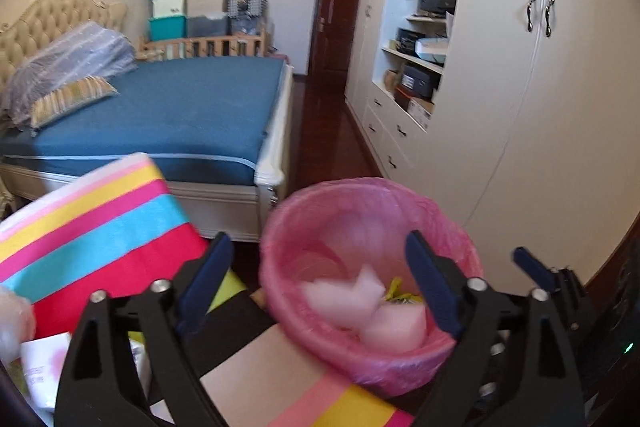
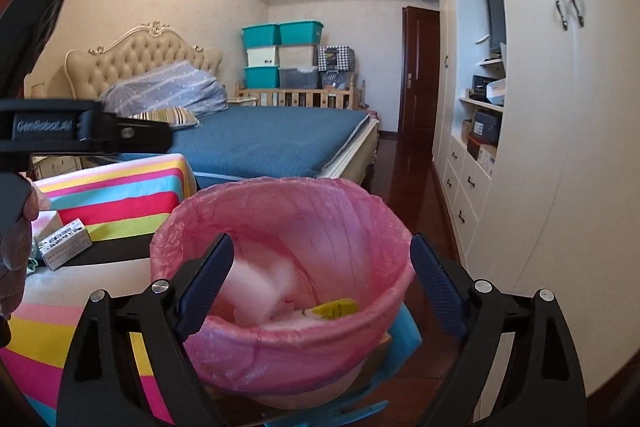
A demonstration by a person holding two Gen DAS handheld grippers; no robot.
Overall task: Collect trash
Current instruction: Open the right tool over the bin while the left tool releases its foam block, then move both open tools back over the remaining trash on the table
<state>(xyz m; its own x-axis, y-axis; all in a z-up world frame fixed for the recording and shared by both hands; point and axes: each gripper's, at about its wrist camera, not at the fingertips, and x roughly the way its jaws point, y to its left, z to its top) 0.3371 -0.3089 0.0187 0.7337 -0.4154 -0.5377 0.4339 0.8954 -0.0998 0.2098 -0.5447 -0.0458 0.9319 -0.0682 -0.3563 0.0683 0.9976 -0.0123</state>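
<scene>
1. Left gripper and right gripper both hang with jaws spread wide, holding nothing.
2. Just ahead sits the pink-lined bin at the edge of the striped surface, with white wads and a yellow wrapper already inside.
3. A small printed box lies on the surface (probably light and crushable, so I'd pinch its long sides gently).

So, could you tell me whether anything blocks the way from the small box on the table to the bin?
Nothing visible does. The box lies on the striped cloth left of the bin, whose mouth is open on top. Both the left gripper and the right gripper are open and empty.
</scene>
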